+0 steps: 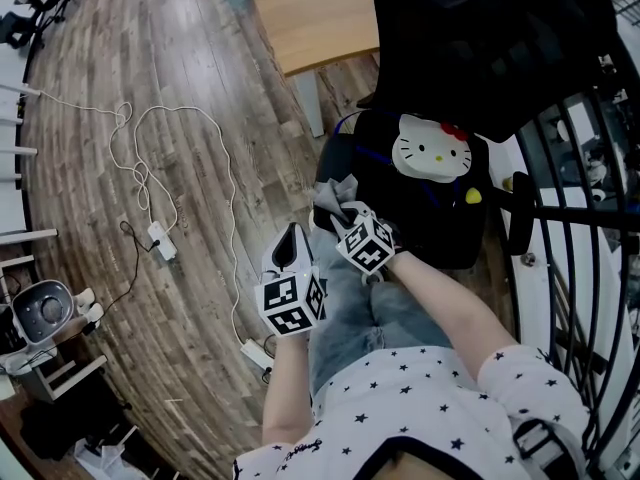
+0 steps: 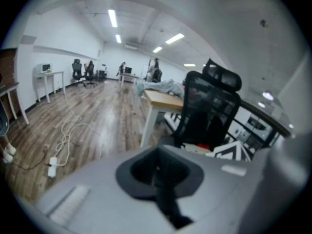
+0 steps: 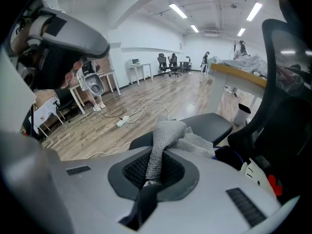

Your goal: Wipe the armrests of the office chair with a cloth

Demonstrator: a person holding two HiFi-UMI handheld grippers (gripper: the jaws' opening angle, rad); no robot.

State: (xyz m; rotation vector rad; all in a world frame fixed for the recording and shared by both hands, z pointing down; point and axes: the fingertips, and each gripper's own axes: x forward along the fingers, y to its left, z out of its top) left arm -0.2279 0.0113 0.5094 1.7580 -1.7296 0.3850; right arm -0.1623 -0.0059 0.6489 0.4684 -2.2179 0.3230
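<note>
Right gripper view: right tongs (image 3: 152,177) clamped on grey cloth (image 3: 168,130) resting on black armrest (image 3: 212,123) of office chair (image 3: 287,82); left tongs (image 2: 158,174) closed, empty, nearer, just left.

Beneath you, the wood-plank floor (image 1: 200,78) carries a looped white cable (image 1: 140,173) at left, running to a power strip (image 1: 161,240). A second strip (image 1: 256,353) lies nearer. The office chair (image 1: 420,208) and desk leg (image 1: 311,103) stand farther right.
</note>
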